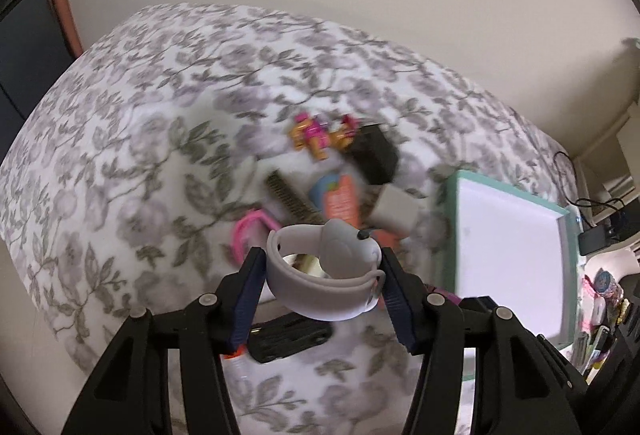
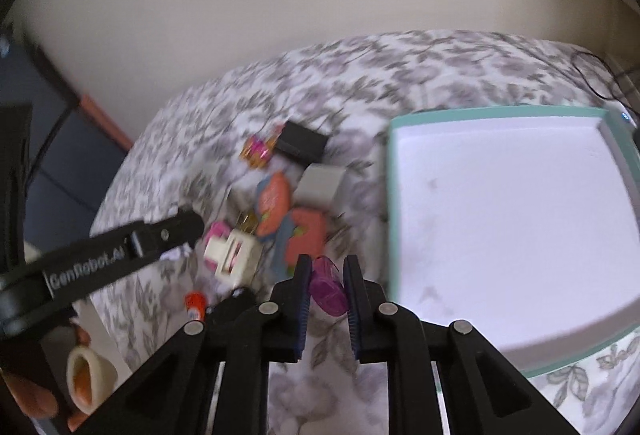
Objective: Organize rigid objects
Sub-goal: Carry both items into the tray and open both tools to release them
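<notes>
My left gripper (image 1: pixel 322 271) is shut on a pale grey watch strap loop (image 1: pixel 320 275) and holds it above the floral bedspread (image 1: pixel 132 139). My right gripper (image 2: pixel 327 275) is shut on a small translucent purple piece (image 2: pixel 328 289), just left of the white tray with a teal rim (image 2: pixel 390 171). The tray also shows in the left wrist view (image 1: pixel 450 219). A pile of small items lies between: a black box (image 1: pixel 376 153), an orange card (image 1: pixel 340 201), a pink and orange toy (image 1: pixel 316 133), a grey block (image 2: pixel 320 185), a comb (image 1: pixel 290 197).
A black multitool (image 1: pixel 290 339) lies under my left gripper. The left gripper's arm (image 2: pixel 120 255) crosses the right wrist view at the left. A roll of tape (image 2: pixel 86 381) sits at the lower left there. Clutter and cables (image 1: pixel 600 231) lie beyond the tray.
</notes>
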`<control>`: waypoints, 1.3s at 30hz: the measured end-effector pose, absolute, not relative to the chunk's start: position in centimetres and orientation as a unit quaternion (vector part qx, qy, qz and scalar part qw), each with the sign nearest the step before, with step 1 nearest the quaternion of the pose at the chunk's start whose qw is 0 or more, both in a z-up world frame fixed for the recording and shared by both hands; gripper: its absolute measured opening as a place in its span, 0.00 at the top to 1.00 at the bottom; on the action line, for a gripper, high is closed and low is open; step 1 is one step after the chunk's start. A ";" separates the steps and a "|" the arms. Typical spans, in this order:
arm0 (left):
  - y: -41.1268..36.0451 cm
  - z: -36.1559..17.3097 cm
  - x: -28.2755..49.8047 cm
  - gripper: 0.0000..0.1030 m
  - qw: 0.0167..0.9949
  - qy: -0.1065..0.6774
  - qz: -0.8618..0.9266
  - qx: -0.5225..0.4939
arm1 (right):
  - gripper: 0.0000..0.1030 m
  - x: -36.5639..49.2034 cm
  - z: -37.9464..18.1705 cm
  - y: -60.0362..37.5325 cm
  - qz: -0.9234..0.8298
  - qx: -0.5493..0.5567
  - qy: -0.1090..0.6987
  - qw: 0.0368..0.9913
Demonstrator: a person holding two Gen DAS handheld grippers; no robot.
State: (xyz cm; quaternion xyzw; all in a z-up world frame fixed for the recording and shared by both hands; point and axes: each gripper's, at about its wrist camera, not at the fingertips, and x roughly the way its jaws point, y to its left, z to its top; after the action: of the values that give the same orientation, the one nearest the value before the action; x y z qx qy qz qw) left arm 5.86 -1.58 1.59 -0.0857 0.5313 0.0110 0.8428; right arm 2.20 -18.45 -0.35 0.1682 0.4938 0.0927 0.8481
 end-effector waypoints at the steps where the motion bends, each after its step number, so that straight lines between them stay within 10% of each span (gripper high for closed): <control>1: -2.2 1.7 6.1 0.44 0.843 0.531 0.006 -0.083 | 0.83 2.4 -0.1 -19.4 0.080 0.176 0.489 0.851; 39: -19.8 -5.0 9.8 0.41 0.816 0.566 -0.116 0.004 | 0.83 3.3 -4.2 -34.6 -0.155 0.196 0.494 0.833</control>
State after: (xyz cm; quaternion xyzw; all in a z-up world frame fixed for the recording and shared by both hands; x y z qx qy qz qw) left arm 9.76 -19.75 -5.03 0.0039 0.5656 -0.1164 0.8164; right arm 3.28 -34.61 -4.22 0.1961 0.4940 -0.1546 0.8328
